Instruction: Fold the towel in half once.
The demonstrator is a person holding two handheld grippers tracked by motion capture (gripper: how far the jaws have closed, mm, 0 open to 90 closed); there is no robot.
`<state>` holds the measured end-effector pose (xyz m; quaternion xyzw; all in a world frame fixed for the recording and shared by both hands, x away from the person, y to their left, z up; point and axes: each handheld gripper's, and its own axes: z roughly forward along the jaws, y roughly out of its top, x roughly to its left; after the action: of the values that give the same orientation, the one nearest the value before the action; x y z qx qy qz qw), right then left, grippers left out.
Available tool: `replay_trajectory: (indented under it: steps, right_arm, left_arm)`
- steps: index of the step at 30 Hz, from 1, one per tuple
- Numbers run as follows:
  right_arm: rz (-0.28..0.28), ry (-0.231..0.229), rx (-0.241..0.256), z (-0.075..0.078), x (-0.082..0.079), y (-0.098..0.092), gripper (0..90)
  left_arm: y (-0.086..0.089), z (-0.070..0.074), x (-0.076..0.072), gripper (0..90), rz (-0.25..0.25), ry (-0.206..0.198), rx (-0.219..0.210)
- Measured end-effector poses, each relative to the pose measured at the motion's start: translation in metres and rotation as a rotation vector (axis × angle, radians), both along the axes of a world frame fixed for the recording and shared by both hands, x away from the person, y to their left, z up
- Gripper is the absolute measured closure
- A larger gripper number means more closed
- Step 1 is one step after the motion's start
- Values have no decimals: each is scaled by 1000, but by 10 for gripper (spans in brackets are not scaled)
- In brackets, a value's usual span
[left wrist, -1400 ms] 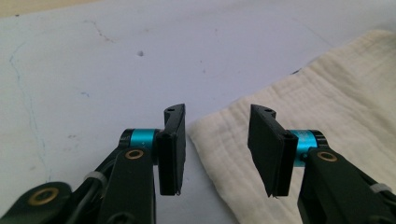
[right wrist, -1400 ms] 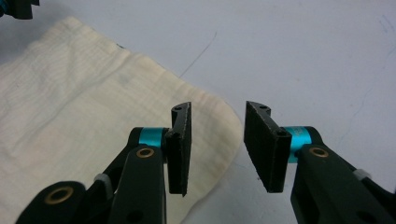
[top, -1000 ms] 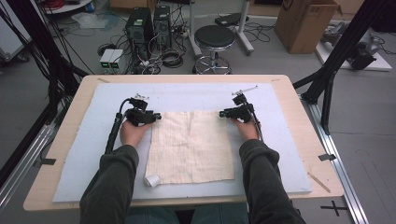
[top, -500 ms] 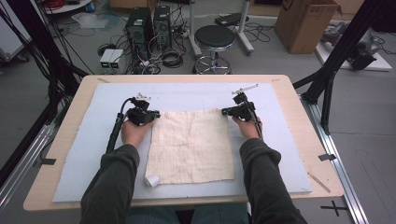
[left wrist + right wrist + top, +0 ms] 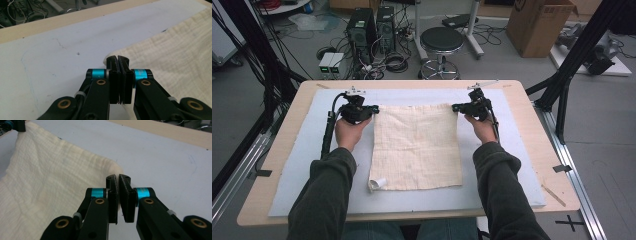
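A cream muslin cloth (image 5: 417, 145) lies spread flat on a pale blue mat (image 5: 502, 195). My left gripper (image 5: 373, 110) is at the cloth's far left corner. In the left gripper view the jaws (image 5: 117, 58) stand shut, pinching that corner of the cloth (image 5: 170, 57). My right gripper (image 5: 455, 107) is at the far right corner. In the right gripper view the jaws (image 5: 117, 178) are shut on the edge of the cloth (image 5: 57, 177). The far edge runs taut between the two grippers. The near left corner (image 5: 377, 184) is curled over.
The mat covers most of a wooden table (image 5: 537, 150). Beyond its far edge stand a black stool (image 5: 442, 42), computer towers (image 5: 369, 25) with cables, and a cardboard box (image 5: 539, 25). Black frame struts (image 5: 562, 85) rise at both sides.
Both grippers have moved away from the person and slightly apart, dragging the cloth's far edge toward the far side of the mat and drawing it straight.
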<state>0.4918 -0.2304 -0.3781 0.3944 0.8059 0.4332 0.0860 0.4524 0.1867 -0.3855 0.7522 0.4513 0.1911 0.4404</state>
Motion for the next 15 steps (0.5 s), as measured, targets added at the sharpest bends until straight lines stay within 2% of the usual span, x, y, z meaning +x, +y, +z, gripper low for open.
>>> replay_trajectory:
  steps: [8,10,11,15]
  right_arm:
    - [41,-18,15,1,-14,-1,856]
    - [47,-17,38,0,-18,-2,856]
    - [49,-19,54,0,-21,-3,856]
    - [80,-25,62,1,-31,-2,856]
  left_arm:
    - [3,1,-19,877,-29,-26,6]
    - [4,2,-25,877,-52,-20,21]
    - [3,3,-28,878,-58,-36,27]
    - [4,1,-41,877,-71,-61,0]
